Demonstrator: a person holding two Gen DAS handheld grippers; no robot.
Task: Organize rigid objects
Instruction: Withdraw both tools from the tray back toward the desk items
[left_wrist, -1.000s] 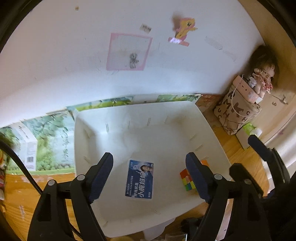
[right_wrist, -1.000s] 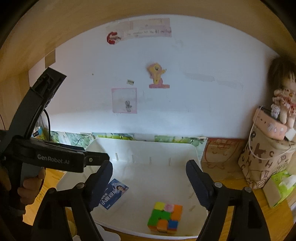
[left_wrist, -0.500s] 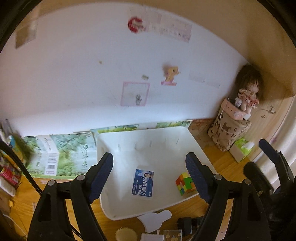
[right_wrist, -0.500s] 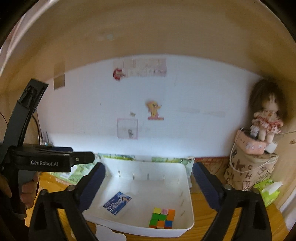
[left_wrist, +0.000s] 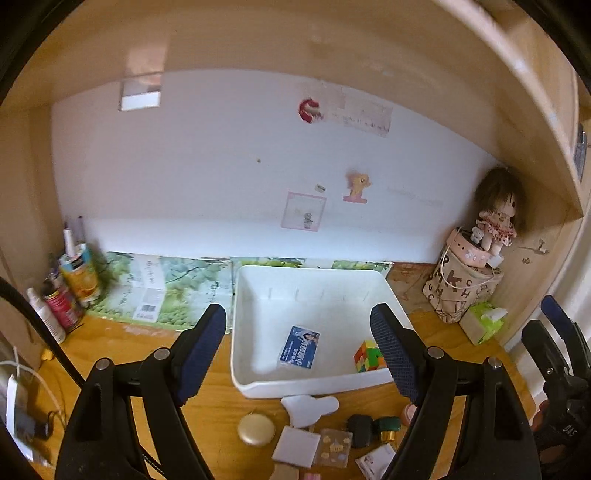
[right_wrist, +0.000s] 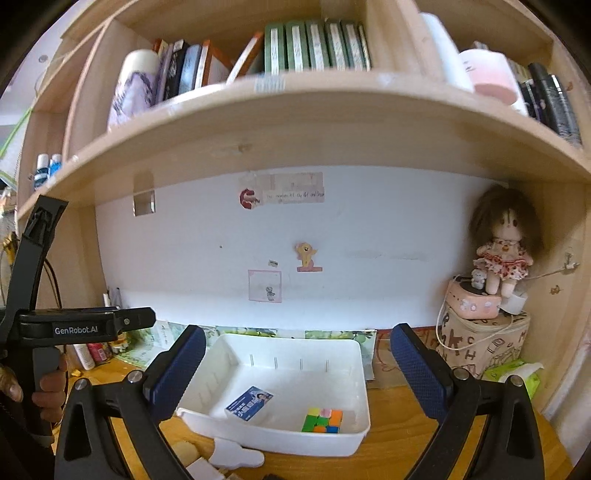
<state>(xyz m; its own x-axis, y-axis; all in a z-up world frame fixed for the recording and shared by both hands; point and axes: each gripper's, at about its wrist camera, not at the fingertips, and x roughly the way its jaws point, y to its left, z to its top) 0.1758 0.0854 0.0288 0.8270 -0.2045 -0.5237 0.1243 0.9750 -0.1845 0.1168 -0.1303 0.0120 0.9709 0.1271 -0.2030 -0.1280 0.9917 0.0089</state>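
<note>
White plastic is forming the bin (left_wrist: 258, 384) sitting low in the centre of both views on the wooden desk (left_wrist: 122, 350). Inside it, a blue card (left_wrist: 300, 347) is lying flat near the middle and a multicoloured puzzle cube (left_wrist: 367, 356) is resting toward the bin's right side, apart from the card; in the right wrist view the card (right_wrist: 249, 403) is lying left of the cube (right_wrist: 322, 420).

Just below the bin's front wall in the left wrist view, small things are waiting on the desk: a white flat piece (left_wrist: 309, 408), a round gold compact (left_wrist: 256, 429), a white square tile (left_wrist: 296, 445) and a dark green bottle (left_wrist: 386, 428).

The left gripper (left_wrist: 298, 345) is hovering with its jaws standing wide and nothing between them. The right gripper (right_wrist: 298, 371) is gaping wider, its jaws having just been opening, also empty. At the left edge of the right wrist view, a hand (right_wrist: 48, 391) is gripping the other tool's handle.

Farther out, a doll (right_wrist: 501, 254) is sitting on a pink box at the right.
</note>
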